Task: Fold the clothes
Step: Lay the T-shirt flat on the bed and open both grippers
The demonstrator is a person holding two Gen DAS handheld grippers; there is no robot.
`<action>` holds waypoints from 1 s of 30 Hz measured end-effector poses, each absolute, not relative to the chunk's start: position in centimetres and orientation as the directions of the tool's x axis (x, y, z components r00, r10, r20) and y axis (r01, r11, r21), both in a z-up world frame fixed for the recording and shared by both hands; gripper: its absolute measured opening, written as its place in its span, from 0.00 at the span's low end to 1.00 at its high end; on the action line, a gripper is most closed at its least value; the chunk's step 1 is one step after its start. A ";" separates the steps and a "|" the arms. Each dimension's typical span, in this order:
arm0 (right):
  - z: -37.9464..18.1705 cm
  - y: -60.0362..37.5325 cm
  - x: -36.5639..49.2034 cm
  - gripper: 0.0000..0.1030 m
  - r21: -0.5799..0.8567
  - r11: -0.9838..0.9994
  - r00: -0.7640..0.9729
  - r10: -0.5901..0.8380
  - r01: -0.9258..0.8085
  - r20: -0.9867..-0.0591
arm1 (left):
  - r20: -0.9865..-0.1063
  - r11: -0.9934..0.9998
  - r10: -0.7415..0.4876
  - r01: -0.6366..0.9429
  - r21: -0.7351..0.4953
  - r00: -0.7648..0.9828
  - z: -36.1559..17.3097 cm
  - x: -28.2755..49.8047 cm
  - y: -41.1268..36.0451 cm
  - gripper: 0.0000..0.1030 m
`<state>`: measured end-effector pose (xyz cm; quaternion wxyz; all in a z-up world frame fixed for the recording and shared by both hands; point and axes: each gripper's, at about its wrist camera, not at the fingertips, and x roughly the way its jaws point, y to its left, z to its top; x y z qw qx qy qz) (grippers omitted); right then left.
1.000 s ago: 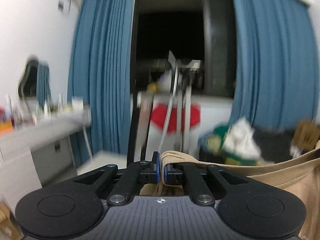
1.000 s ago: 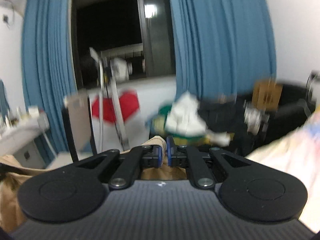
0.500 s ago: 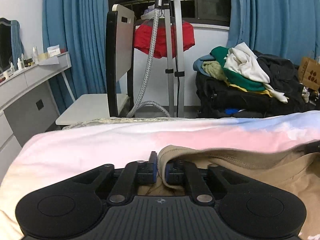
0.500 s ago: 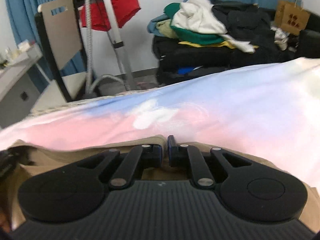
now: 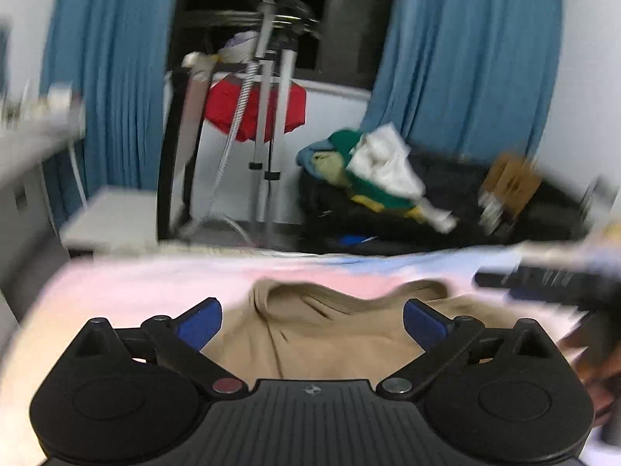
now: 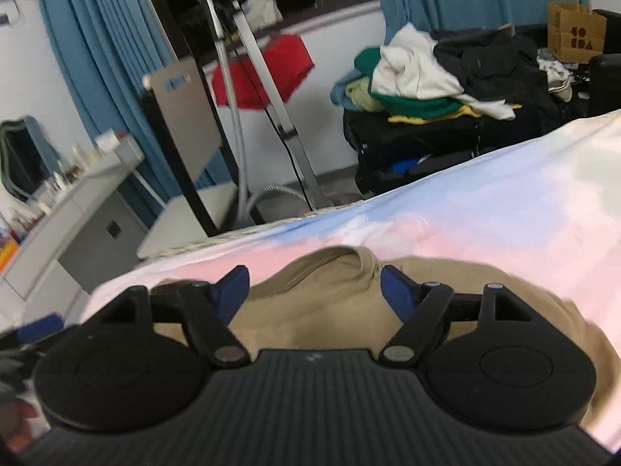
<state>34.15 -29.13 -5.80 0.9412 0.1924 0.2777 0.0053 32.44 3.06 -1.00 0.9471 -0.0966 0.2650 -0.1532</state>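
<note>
A tan garment (image 5: 330, 326) lies on the pink and blue bed sheet (image 5: 163, 275), its edge rumpled toward the far side. My left gripper (image 5: 312, 320) is open just above it, blue pads spread wide, holding nothing. In the right wrist view the same tan garment (image 6: 318, 303) lies on the sheet (image 6: 485, 217), and my right gripper (image 6: 314, 291) is open over it, empty. The right gripper also shows blurred at the right edge of the left wrist view (image 5: 551, 283).
Beyond the bed's far edge stand a chair (image 6: 182, 124), a garment steamer pole (image 6: 229, 77) with a red cloth (image 6: 268, 70), a pile of clothes on a black couch (image 6: 419, 77), a paper bag (image 6: 574, 31), a grey dresser (image 6: 73, 217) and blue curtains.
Both grippers held the tan garment's edge, lowered it onto the sheet, then opened and let it go. They have now lifted slightly off it.
</note>
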 end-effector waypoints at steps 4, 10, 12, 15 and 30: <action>-4.4 -28.1 28.3 0.74 0.379 0.922 0.862 0.127 0.080 -0.491 | -0.470 0.926 -0.294 0.125 -0.357 0.832 -0.7 26.1 10.1 1.00; -3.4 -25.7 18.3 0.74 0.354 0.932 0.862 0.122 0.071 -0.491 | -0.524 0.883 -0.201 -0.079 -0.462 0.827 -3.4 18.7 17.7 0.99; -3.8 -24.9 14.9 0.74 0.332 0.940 0.860 0.101 0.083 -0.500 | -0.551 0.851 -0.200 -0.135 -0.508 0.810 -4.7 17.1 19.5 0.95; -5.3 -24.7 10.0 0.74 0.382 0.919 0.862 0.116 0.095 -0.494 | -0.595 0.812 -0.205 -0.205 -0.547 0.777 -6.0 16.4 21.1 0.92; -14.0 -29.2 9.1 0.76 0.611 0.753 0.844 0.145 0.243 -0.516 | -0.642 0.778 -0.131 -0.323 -0.539 0.756 -13.7 25.7 16.1 0.56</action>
